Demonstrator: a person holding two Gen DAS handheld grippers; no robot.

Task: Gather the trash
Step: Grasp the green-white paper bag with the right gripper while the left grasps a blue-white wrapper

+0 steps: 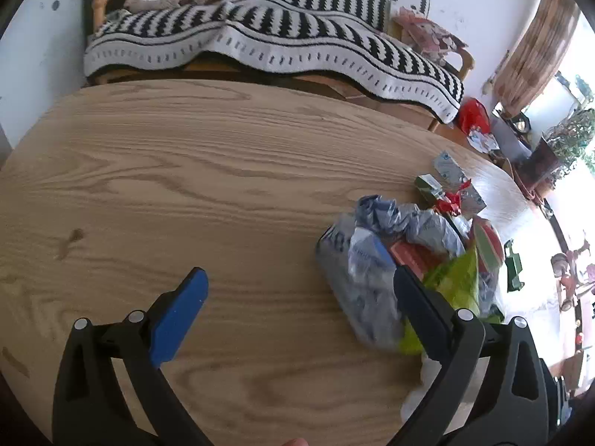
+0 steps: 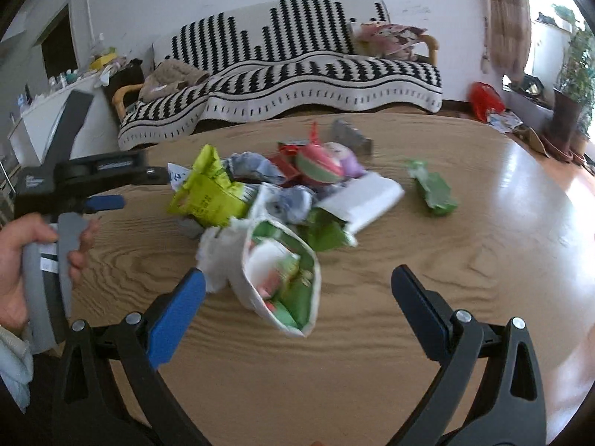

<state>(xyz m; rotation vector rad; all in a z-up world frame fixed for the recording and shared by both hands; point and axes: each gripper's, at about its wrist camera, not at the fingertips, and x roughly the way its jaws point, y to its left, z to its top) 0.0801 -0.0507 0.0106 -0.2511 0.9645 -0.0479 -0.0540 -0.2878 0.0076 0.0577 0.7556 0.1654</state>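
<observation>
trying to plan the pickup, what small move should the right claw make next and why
Probably ease the right claw forward and close on the open green-and-white snack bag. The jaws stand wide apart and empty, and that bag is the nearest piece of the trash pile on the wooden table, lying just ahead between the fingers.

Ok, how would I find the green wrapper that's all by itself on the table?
Start at the wooden table in front of the striped sofa. Find the trash pile in the middle, then look to its right. The green wrapper lies flat there, apart from the pile, touching nothing else.
</observation>
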